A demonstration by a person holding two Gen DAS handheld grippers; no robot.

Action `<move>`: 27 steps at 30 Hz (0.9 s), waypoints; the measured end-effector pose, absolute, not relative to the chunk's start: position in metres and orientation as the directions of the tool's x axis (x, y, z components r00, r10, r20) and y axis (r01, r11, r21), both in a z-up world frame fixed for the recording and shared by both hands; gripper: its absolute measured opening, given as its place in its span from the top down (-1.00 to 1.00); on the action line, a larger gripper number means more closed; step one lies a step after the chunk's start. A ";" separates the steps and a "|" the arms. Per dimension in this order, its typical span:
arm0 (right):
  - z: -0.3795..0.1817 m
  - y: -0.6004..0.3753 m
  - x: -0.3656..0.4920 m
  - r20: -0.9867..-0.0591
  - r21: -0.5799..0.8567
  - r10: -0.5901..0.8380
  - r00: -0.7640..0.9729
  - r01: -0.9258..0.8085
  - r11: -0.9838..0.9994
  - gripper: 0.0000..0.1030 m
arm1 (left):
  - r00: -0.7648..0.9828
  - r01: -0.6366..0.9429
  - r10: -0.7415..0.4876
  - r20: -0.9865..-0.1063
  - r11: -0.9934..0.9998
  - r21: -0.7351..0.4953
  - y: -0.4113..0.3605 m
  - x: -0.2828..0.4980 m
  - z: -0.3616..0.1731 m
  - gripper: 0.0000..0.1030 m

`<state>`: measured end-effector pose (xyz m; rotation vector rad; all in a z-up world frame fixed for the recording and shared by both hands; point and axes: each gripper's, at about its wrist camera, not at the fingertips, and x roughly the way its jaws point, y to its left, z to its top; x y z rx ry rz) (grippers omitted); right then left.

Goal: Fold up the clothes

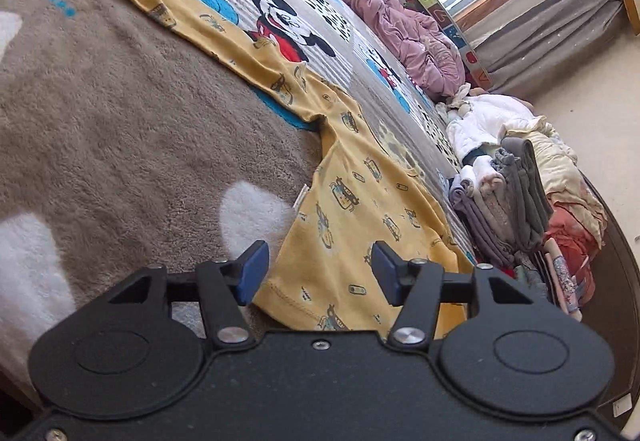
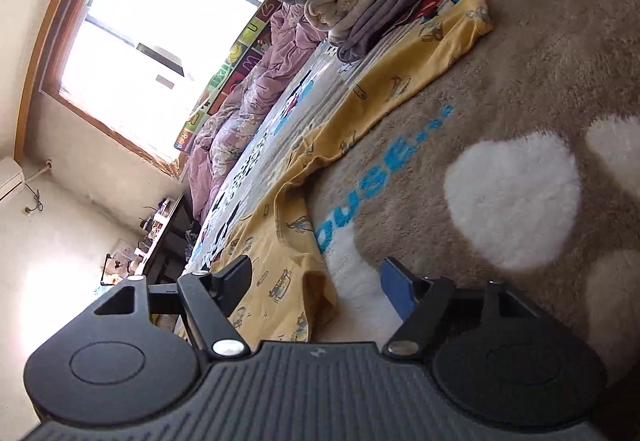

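The left gripper (image 1: 316, 269) stands wide with the hem corner of the yellow shirt (image 1: 352, 201) between its pads, unpinched; the right gripper (image 2: 316, 283) likewise gapes over the opposite corner at lower centre. The shirt lies flat on the blanket (image 1: 120, 113), sleeves running to the upper left and upper right. Each should probably pinch only the hem edge and lift evenly.

In the left wrist view, the shirt (image 1: 348, 201) lies spread on the blanket (image 1: 120, 121), running from upper left to lower centre. The stack of folded clothes (image 1: 512, 201) sits right of it, the quilt (image 1: 400, 21) behind, along the upper right.
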<state>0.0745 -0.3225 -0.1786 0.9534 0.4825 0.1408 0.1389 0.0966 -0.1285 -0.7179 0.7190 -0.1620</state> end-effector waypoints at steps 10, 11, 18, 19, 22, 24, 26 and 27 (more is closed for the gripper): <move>-0.187 -0.325 0.085 -0.326 0.878 0.352 0.877 0.142 0.458 0.89 | 0.764 -0.113 -0.390 -0.514 0.704 -0.702 0.110 0.136 -0.137 1.00; -0.192 -0.326 0.083 -0.335 0.885 0.365 0.869 0.156 0.440 0.89 | 0.773 -0.117 -0.394 -0.498 0.683 -0.721 0.118 0.133 -0.136 1.00; -0.220 -0.331 0.071 -0.321 0.924 0.412 0.853 0.187 0.333 0.88 | 0.731 -0.195 -0.404 -0.550 0.650 -0.735 0.131 0.125 -0.154 1.00; -0.218 -0.330 0.069 -0.325 0.921 0.409 0.853 0.187 0.343 0.87 | 0.743 -0.180 -0.399 -0.537 0.654 -0.735 0.131 0.122 -0.150 1.00; -0.217 -0.328 0.066 -0.361 0.894 0.406 0.840 0.188 0.406 0.90 | 0.732 -0.182 -0.398 -0.552 0.667 -0.722 0.131 0.123 -0.152 1.00; -0.207 -0.325 0.063 -0.397 0.861 0.385 0.833 0.193 0.470 0.85 | 0.713 -0.181 -0.399 -0.577 0.690 -0.701 0.129 0.125 -0.154 1.00; -0.189 -0.321 0.055 -0.433 0.788 0.292 0.852 0.201 0.582 0.69 | 0.718 -0.164 -0.385 -0.581 0.717 -0.677 0.127 0.123 -0.146 0.97; -0.178 -0.318 0.051 -0.448 0.730 0.226 0.865 0.209 0.650 0.63 | 0.731 -0.133 -0.368 -0.574 0.749 -0.650 0.122 0.121 -0.141 0.89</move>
